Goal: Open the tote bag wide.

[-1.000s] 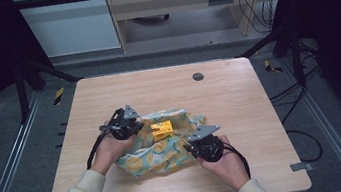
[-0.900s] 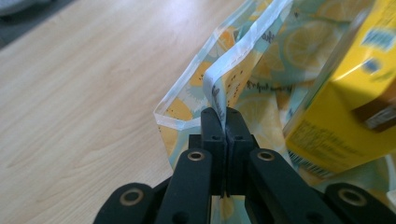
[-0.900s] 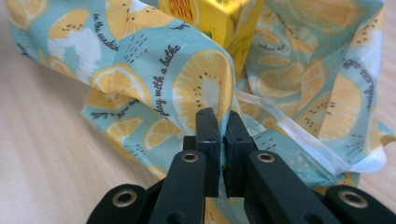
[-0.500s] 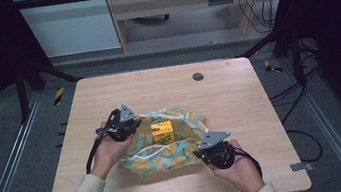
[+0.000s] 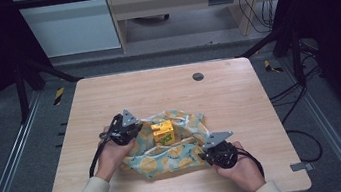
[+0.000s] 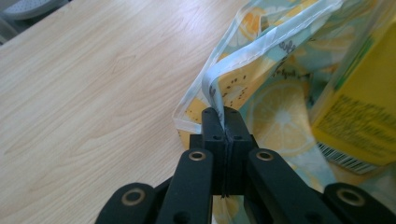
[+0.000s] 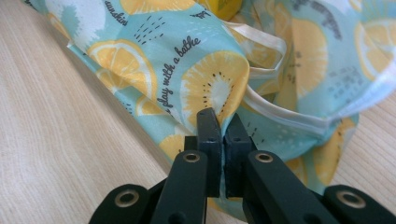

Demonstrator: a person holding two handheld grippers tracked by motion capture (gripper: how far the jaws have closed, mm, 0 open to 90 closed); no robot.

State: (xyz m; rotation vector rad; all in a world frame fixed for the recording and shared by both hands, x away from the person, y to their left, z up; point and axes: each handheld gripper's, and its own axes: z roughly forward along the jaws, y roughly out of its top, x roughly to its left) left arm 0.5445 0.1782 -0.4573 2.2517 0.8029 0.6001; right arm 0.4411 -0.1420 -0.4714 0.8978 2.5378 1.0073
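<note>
A light-blue cloth bag [image 5: 176, 150] printed with lemon slices lies spread on the wooden table [image 5: 239, 96], its mouth pulled wide. Inside it stands a yellow carton [image 5: 163, 132], also seen at the right of the left gripper view as the yellow carton [image 6: 359, 112]. My left gripper [image 5: 135, 130] is shut on the bag's white-edged rim [image 6: 219, 88] at the bag's left side. My right gripper [image 5: 206, 152] is shut on the bag's cloth [image 7: 215, 88] at its near right edge. In both gripper views the black jaws stand together with fabric pinched between them.
A small dark round grommet [image 5: 198, 76] sits in the tabletop at the back. Bare wood lies left of the bag [image 6: 93, 93] and in front of it [image 7: 70, 154]. Metal rails and cables run beside the table on the floor.
The right gripper has drawn its edge of the bag toward the near right, and the left has shifted slightly left. The bag's mouth is wider and the carton more exposed.
</note>
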